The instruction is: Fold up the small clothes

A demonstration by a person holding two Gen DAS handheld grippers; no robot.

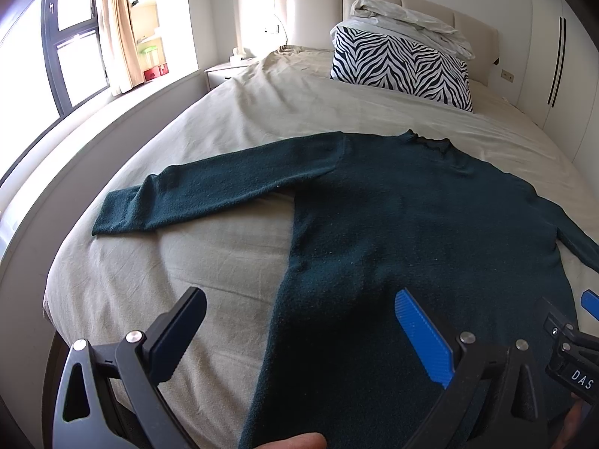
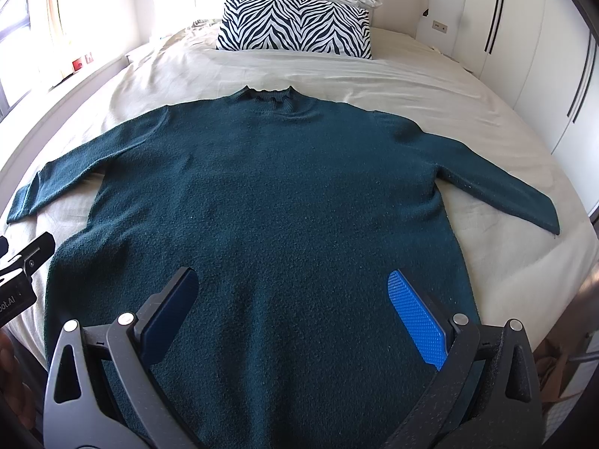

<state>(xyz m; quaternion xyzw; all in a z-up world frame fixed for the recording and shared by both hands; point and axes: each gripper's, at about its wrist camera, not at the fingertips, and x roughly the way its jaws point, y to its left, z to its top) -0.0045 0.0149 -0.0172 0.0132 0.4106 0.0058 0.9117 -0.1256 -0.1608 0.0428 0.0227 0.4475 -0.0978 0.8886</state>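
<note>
- Left wrist view: a dark teal long-sleeved knitted sweater [image 1: 393,232] lies flat on a bed covered with a beige wrinkled sheet [image 1: 209,262], its ruffled collar pointing toward a zebra-striped black-and-white pillow [image 1: 402,65] at the head of the bed.
- One sleeve stretches out to the side away from the sweater's body, its cuff lying flat on the sheet; the opposite sleeve is cut off by the frame edge.
- The sweater's hem runs out of the bottom of the frame, hidden behind the gripper.
- The left gripper [image 1: 299,336] hangs over the lower part of the sweater near its side edge, jaws spread wide with nothing between them; one finger is over the sheet, the blue-padded one over the knit.
- A fingertip of the person [image 1: 295,441] shows at the bottom edge.
- A crumpled pale grey duvet [image 1: 408,22] sits on top of the pillow.
- Right wrist view: the same sweater [image 2: 269,194] is seen square-on, both sleeves angled outward and down from the shoulders, the fabric smooth with no folds.
- The hem is again hidden below the gripper body.
- The right gripper [image 2: 295,307] is centred over the sweater's lower body, jaws spread wide and empty, both fingers over the knit.
- Part of the left gripper [image 2: 22,262] shows beside the sweater's edge.
</note>
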